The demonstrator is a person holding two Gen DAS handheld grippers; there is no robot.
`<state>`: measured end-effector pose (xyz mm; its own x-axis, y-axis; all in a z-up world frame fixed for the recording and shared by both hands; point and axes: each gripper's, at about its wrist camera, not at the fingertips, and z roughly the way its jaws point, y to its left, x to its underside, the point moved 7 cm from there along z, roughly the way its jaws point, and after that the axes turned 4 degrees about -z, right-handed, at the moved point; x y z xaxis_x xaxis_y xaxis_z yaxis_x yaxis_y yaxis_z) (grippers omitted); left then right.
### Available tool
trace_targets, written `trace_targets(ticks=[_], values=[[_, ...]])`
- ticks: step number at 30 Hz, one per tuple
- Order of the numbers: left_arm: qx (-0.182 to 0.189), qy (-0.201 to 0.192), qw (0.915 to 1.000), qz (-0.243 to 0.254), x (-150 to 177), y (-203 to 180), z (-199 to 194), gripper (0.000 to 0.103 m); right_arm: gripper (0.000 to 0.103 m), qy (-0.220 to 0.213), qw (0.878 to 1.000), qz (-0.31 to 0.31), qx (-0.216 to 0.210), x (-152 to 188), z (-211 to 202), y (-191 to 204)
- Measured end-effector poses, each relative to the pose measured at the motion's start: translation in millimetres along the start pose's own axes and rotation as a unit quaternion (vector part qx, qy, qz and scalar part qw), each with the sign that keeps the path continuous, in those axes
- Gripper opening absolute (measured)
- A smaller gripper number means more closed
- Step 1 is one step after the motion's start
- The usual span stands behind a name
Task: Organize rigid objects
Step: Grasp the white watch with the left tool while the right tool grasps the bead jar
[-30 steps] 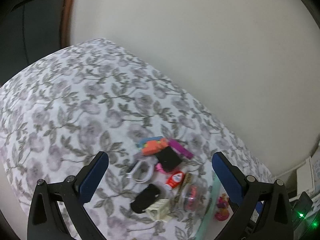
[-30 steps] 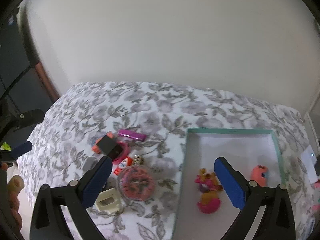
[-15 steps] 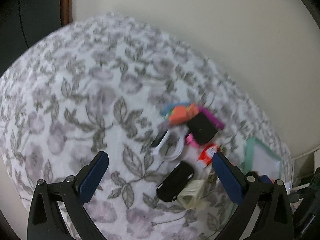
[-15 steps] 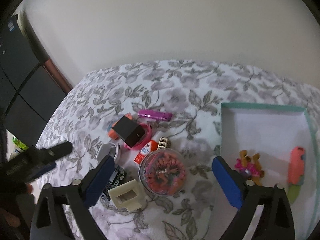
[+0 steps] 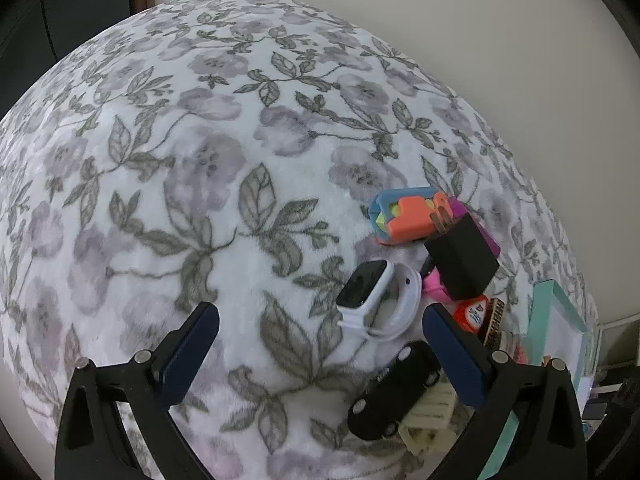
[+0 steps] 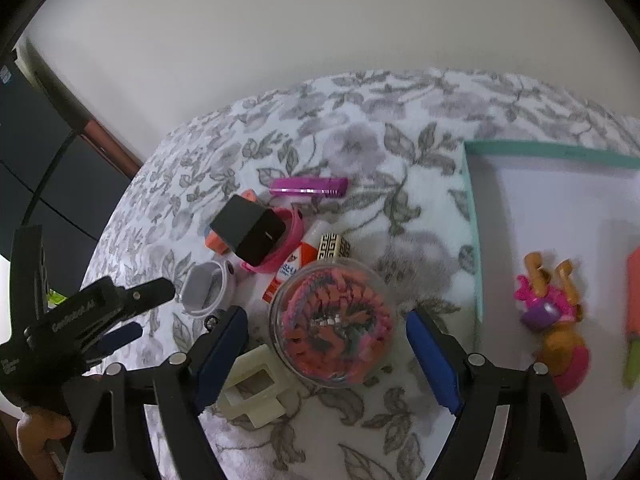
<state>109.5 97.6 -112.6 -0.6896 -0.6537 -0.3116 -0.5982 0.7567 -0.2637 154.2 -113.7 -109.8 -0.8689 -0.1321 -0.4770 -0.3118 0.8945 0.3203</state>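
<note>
Clutter crowds a floral-print fleece blanket as both grippers hang over it with jaws spread wide, holding nothing. The right gripper brackets a clear round plastic container of pink and orange bands, seemingly the next pick. The left gripper hovers near a white smartwatch on a looped strap, at the pile's left edge. A teal-rimmed white tray, to the right, holds a pink and orange toy figure.

Risk, as judged here: the container's curved wall could slip from flat pads, or the near finger could catch the cream plastic square frame touching it. The soft blanket may let pieces tilt. Just beyond stand a red and white small tube and a black and gold patterned block; farther off, a black cube charger rests over a pink band, with a magenta metallic bar beyond. A black key fob lies under the left gripper's right finger.
</note>
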Motion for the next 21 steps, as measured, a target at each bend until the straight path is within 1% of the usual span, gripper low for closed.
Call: trace_targets(ticks=[3, 6, 10, 14, 15, 16, 17, 18, 21], values=[[-0.004, 0.000, 0.9999, 0.010, -3, -3, 7, 0.099, 0.083, 0.006, 1.000, 0.007, -0.001, 3, 6, -1], [-0.011, 0.000, 0.9997, 0.020, -4, -6, 16, 0.098, 0.083, 0.008, 1.000, 0.010, -0.005, 4, 10, -1], [-0.013, 0.000, 0.9995, 0.028, -4, -9, 26, 0.098, 0.080, 0.011, 1.000, 0.018, -0.008, 5, 15, -3], [-0.017, -0.002, 0.9990, 0.042, -3, -16, 33, 0.097, 0.079, 0.008, 1.000, 0.009, 0.005, 4, 17, -2], [-0.018, -0.003, 0.9987, 0.047, -3, -18, 35, 0.093, 0.079, 0.007, 1.000, 0.007, 0.007, 4, 18, -1], [-0.019, -0.004, 0.9986, 0.050, -2, -20, 36, 0.079, 0.079, 0.007, 1.000, 0.004, 0.010, 4, 19, -1], [-0.025, -0.003, 0.9981, 0.055, -2, -21, 36, 0.074, 0.079, 0.007, 1.000, 0.001, 0.014, 4, 20, 0], [-0.034, -0.006, 0.9975, 0.062, -2, -22, 37, 0.073, 0.079, 0.008, 1.000, -0.004, 0.020, 4, 21, 1], [-0.042, -0.011, 0.9966, 0.070, -3, -24, 39, 0.072, 0.078, 0.007, 0.999, -0.014, 0.033, 4, 23, 1]])
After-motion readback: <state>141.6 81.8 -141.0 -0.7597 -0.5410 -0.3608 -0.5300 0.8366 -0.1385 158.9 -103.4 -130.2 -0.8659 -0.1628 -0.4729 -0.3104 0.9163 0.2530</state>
